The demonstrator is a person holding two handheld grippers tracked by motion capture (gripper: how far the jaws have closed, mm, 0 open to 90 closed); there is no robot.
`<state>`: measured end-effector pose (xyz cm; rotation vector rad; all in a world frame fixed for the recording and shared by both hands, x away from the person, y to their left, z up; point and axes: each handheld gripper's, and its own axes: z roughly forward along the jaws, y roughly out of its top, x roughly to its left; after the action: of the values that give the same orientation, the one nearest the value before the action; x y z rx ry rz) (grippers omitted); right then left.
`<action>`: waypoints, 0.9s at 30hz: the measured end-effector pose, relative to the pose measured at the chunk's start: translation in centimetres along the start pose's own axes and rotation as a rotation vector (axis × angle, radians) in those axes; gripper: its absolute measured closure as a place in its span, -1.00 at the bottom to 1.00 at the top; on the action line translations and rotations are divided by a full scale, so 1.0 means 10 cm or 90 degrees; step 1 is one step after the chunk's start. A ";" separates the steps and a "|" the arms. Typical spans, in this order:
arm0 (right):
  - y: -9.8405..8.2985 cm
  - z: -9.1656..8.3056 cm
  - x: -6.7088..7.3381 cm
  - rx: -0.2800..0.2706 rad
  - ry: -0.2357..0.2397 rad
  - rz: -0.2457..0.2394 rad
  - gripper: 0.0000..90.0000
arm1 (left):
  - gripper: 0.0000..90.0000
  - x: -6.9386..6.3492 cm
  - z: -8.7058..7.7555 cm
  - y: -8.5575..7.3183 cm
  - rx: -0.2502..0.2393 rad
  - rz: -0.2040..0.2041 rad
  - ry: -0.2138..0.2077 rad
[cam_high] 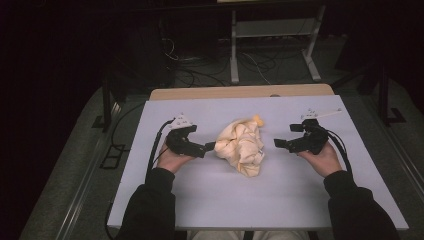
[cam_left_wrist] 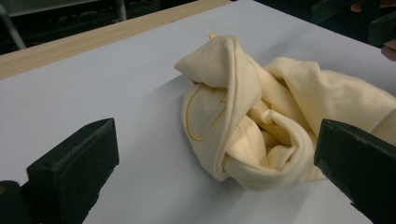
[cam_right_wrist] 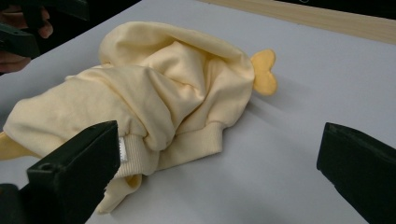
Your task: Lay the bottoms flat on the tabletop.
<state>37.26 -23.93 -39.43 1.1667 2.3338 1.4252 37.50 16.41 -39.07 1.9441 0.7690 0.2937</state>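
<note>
Pale yellow garment (cam_high: 242, 145), soft and crumpled into a heap, lies at the centre of a white surface (cam_high: 200, 190). A darker yellow tab (cam_right_wrist: 264, 71) sticks out at the heap's 1 o'clock end. At 9 o'clock, the left gripper (cam_high: 210, 147) has its jaws spread, tips just beside the fabric, one jaw reaching the heap's edge. At 3 o'clock, the right gripper (cam_high: 278, 143) sits near the garment, jaws also spread, holding nothing.
</note>
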 end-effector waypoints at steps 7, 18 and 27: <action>0.03 0.06 0.04 -0.001 0.012 -0.005 -1.00 | -1.00 0.01 0.10 0.00 0.009 0.003 -0.001; 0.07 0.18 0.19 0.006 0.057 -0.011 -1.00 | -1.00 0.01 0.26 0.07 0.013 0.002 -0.012; 0.05 0.27 0.30 0.042 0.093 -0.012 -1.00 | -1.00 0.05 0.36 0.04 0.010 -0.014 -0.016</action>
<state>36.86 -19.92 -39.73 1.0866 2.5016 1.4842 39.83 14.04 -40.51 1.9486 0.7782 0.2498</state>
